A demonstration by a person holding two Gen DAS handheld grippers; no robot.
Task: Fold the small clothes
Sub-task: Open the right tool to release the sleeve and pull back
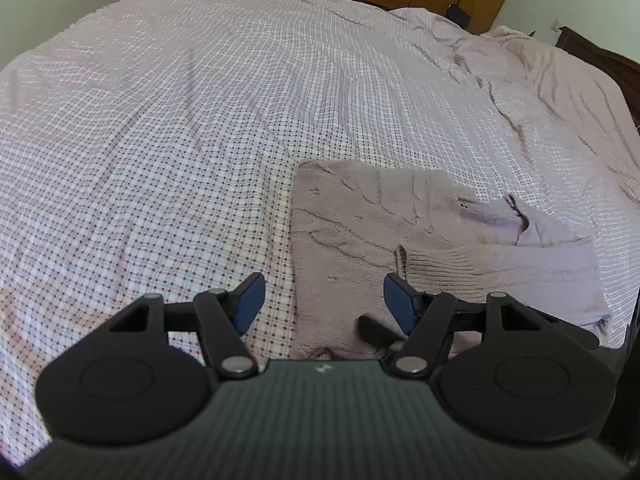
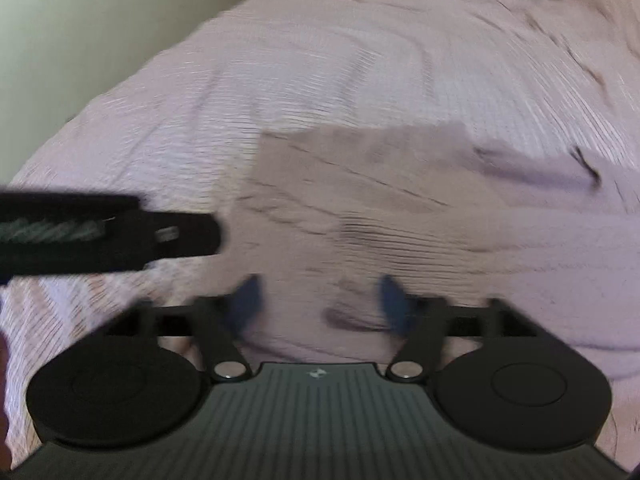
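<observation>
Folded mauve knit garment (image 1: 420,240) lies on the checked bedsheet (image 1: 160,140); left gripper (image 1: 324,304) hovers wide open and empty at its near edge, right gripper (image 2: 320,304), blurred, apparently open and empty too.

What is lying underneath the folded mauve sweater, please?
The sweater lies directly on the checked bedsheet, which shows all around it. Whether anything else sits beneath it cannot be seen; the knit covers that patch.

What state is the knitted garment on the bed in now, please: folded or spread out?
Partly folded: the knitted garment lies compact, with one ribbed layer doubled over its right side.
</observation>
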